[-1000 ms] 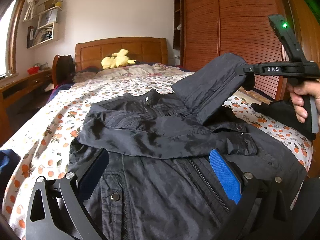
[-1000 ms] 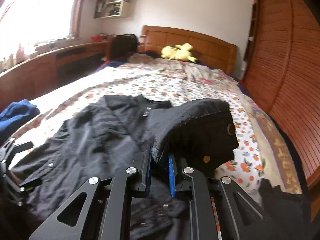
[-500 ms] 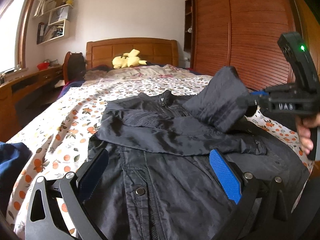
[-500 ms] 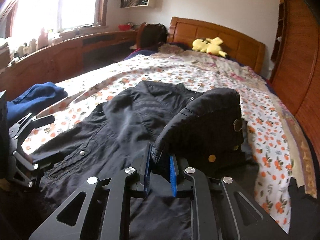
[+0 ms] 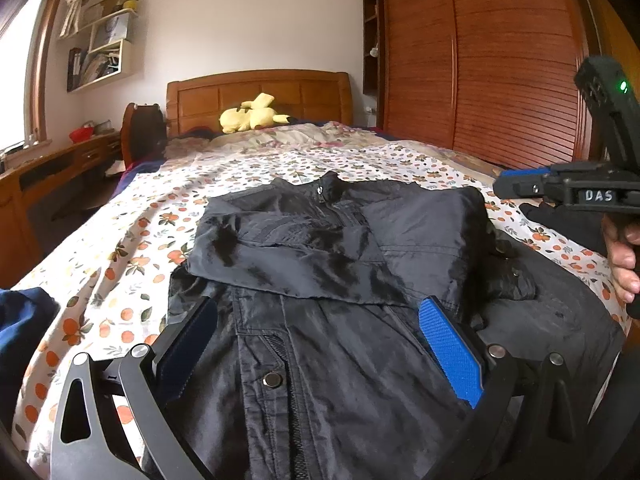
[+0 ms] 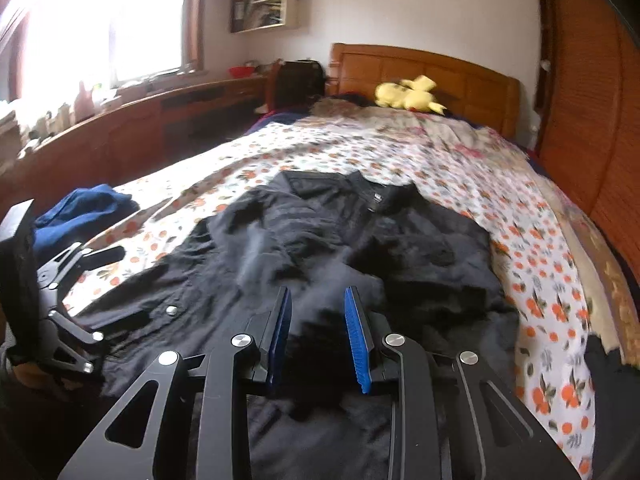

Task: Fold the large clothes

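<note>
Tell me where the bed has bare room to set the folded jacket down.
Free: the floral sheet between the jacket collar and the yellow plush toy. Crowded: the near end, with the jacket and blue garment.

The jacket (image 5: 340, 280) lies on the bed (image 5: 132, 248), collar toward twelve o'clock and both sleeves folded across its chest, with the left gripper (image 5: 320, 344) over its hem at six o'clock, jaws wide apart, and the right gripper (image 6: 318, 332) at its three o'clock edge, jaws opening above the cloth. Behind it at twelve o'clock a plush toy (image 5: 252, 114) rests against the headboard (image 5: 260, 96). A heap of cloth (image 6: 80, 212) sits at nine o'clock on the bed's edge, the wardrobe (image 5: 480, 60) stands at two o'clock, and a desk (image 6: 160, 120) runs along ten o'clock.
</note>
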### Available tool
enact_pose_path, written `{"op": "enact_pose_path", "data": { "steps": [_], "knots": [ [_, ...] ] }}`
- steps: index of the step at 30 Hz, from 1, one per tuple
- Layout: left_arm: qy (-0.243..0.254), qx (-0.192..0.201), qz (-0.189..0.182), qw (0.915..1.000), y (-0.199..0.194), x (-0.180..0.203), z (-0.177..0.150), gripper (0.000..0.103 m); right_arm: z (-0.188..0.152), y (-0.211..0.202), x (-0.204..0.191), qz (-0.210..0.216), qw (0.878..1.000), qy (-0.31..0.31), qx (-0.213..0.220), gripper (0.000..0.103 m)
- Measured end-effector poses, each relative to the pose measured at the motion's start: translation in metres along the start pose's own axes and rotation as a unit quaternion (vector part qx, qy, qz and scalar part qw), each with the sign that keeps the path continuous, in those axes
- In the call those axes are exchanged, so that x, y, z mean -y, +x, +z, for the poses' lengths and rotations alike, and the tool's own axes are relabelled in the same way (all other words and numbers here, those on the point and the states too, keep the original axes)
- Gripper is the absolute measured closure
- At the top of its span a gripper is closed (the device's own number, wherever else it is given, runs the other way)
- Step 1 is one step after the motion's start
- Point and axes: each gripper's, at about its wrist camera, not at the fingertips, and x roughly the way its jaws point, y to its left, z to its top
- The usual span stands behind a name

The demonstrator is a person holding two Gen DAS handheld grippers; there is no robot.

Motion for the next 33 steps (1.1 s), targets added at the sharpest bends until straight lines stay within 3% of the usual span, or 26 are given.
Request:
{"op": "enact_pose_path", "data": {
  "steps": [6, 14, 23, 28, 33],
  "knots": [
    [0.015, -0.004, -0.01, 0.9998, 0.003, 0.017, -0.002, 0.002, -0.038, 0.009, 0.04, -0.042, 0.998, 0.032, -0.015, 0.072],
    [0.042, -0.022, -0.018, 0.9987, 0.015, 0.049, -0.005, 0.002, -0.078, 0.02, 0.062, -0.071, 0.996, 0.05, -0.019, 0.061],
    [0.071, -0.031, -0.022, 0.9968, 0.029, 0.088, -0.003, 0.002, -0.099, 0.008, 0.075, -0.072, 0.996, 0.052, -0.027, 0.061],
    [0.078, -0.037, -0.019, 0.9961, 0.04, 0.104, 0.004, 0.002, -0.109, 0.002, 0.084, -0.067, 0.995, 0.064, -0.035, 0.053],
    [0.089, -0.036, -0.013, 0.9953, 0.05, 0.12, 0.023, 0.002, -0.115, -0.005, 0.086, -0.057, 0.996, 0.062, -0.034, 0.051]
  ]
}}
